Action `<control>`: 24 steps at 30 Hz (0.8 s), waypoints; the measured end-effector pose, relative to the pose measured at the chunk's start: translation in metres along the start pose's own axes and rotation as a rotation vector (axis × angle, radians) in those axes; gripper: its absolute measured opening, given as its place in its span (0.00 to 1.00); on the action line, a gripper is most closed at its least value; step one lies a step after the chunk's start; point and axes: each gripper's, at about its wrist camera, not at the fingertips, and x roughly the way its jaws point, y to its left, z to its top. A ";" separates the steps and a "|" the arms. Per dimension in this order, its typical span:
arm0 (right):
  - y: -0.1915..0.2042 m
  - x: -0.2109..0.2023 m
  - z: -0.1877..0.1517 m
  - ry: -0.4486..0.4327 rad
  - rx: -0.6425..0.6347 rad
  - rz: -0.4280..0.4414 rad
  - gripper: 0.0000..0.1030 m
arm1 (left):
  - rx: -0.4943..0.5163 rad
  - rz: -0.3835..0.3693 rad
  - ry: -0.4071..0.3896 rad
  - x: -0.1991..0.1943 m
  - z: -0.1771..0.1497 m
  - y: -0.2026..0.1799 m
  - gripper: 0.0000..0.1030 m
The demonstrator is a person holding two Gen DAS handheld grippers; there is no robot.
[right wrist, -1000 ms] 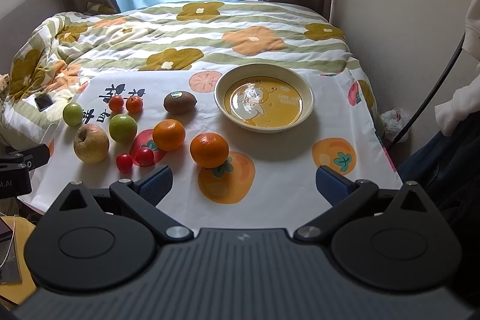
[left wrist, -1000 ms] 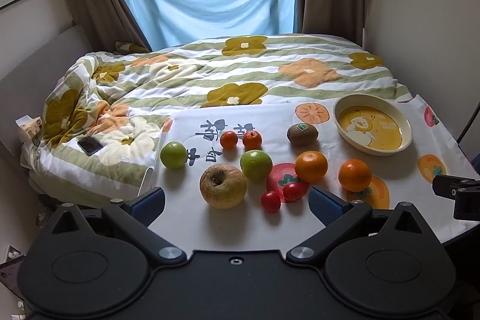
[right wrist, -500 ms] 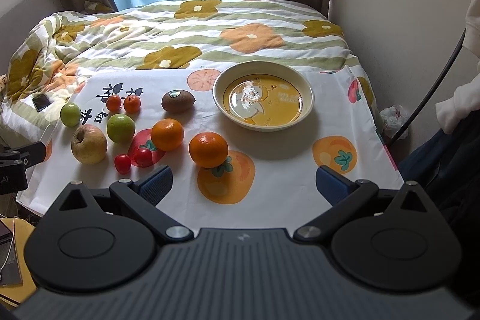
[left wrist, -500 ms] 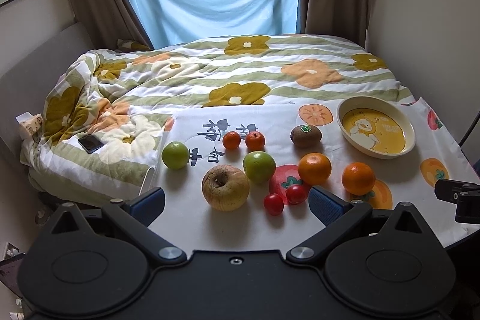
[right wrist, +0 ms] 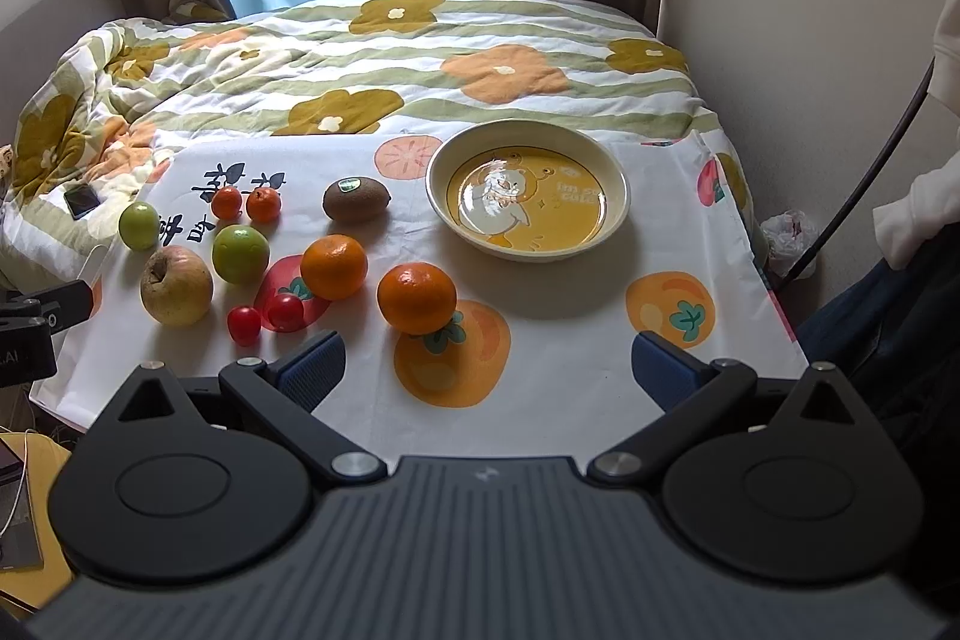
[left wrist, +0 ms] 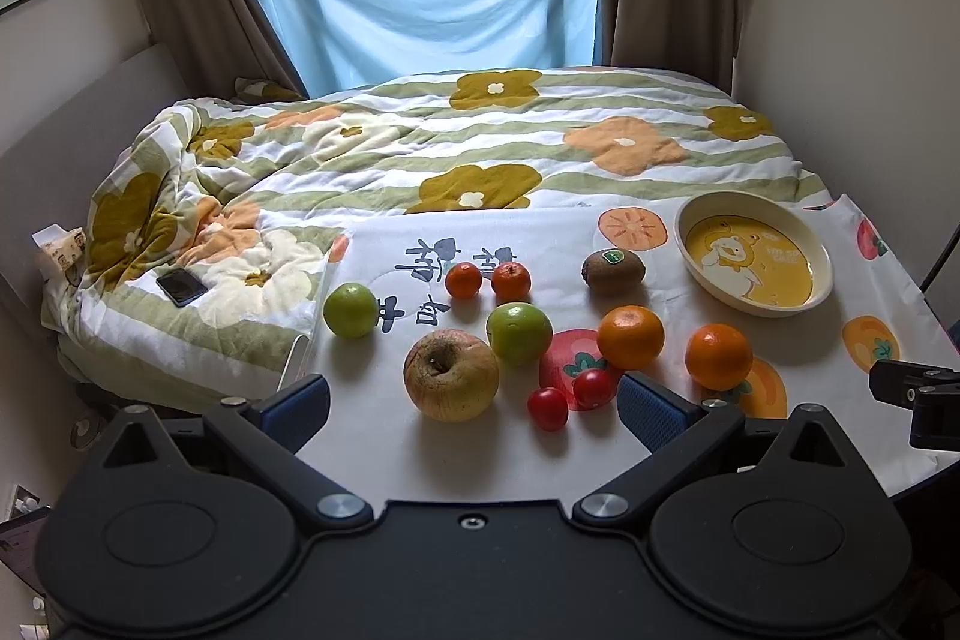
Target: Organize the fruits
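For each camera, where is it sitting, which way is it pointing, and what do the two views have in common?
Left wrist: on the left gripper, facing the apple and bed; own open fingers and the right gripper's tip show.
Right wrist: on the right gripper, facing the bowl; own open fingers, left gripper's tip, person's sleeve show.
Shared: all fruit, the bowl, the phone.

Both wrist cameras look down from the near edge of the desk toward the far window, left view nearer the left; both share the fruit and the bowl.
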 end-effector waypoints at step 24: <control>0.000 0.001 0.000 0.004 -0.001 0.001 1.00 | -0.001 0.010 0.001 0.001 -0.001 0.001 1.00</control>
